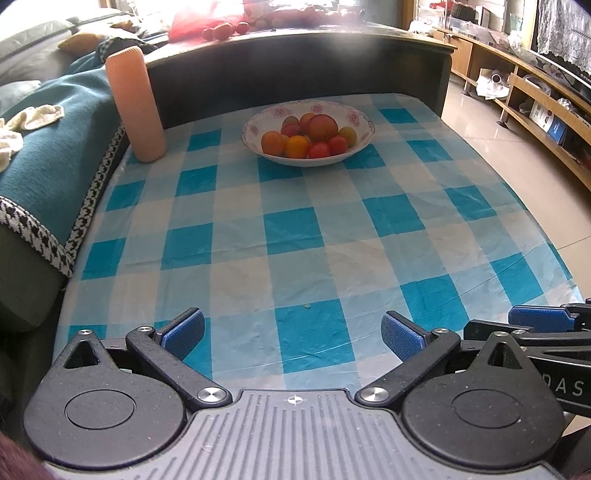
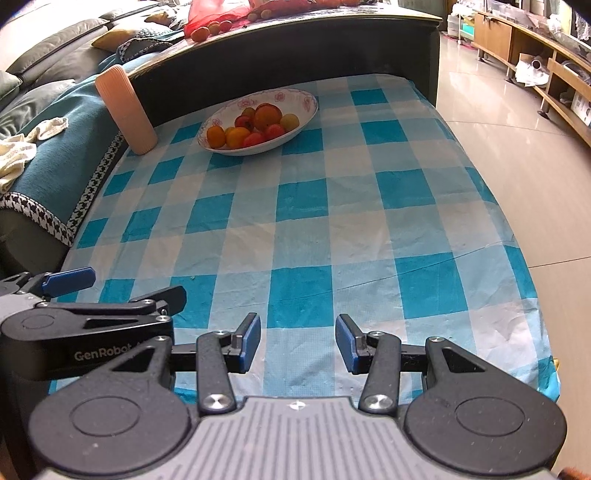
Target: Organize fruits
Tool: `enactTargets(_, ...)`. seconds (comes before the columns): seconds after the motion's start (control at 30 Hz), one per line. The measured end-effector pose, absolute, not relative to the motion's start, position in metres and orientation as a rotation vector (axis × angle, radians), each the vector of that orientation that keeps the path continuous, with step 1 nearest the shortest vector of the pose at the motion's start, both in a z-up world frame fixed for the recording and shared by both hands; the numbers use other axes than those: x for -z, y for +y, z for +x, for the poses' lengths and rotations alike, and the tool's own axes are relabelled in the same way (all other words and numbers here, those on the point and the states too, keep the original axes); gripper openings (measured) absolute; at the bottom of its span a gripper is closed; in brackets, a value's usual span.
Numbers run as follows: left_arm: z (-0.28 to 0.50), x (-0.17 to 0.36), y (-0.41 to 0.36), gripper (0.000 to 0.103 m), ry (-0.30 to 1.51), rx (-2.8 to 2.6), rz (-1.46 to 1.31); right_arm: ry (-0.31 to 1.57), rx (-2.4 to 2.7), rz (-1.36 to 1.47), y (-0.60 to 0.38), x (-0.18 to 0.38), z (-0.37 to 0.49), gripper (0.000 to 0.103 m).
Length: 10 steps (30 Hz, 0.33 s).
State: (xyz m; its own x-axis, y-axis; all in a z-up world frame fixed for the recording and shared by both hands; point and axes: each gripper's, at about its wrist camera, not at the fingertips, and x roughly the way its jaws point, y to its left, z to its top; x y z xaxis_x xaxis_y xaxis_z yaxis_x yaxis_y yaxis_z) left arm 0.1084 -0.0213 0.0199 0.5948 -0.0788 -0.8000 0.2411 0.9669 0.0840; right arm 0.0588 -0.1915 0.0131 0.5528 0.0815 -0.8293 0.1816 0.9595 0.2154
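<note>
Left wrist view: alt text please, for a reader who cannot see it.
The open left gripper hovers low over a blue-and-white checked tablecloth, empty. Far ahead sits a white floral bowl of orange and red fruits, a ribbed peach cylinder to its left.

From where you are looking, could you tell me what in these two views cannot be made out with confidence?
- Fruits low in the floral bowl: hidden by the large orange-red fruit and others piled on top, both views.
- Small red fruits on the dark counter: washed out by window glare in the left view, too small in the right.
- Shelf contents at right: small, cut by the fisheye edge.
- Right hand-held gripper in the left view: only one blue pad shows.
</note>
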Motion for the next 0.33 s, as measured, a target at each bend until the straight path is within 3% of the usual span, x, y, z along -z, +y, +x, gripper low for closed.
enactTargets(0.33, 0.1084, -0.0173, -0.0218, 0.103, 0.916, 0.175, 0.199, 0.988, 0.060, 0.291, -0.1912, -0.0126, 0.0595, 0.057)
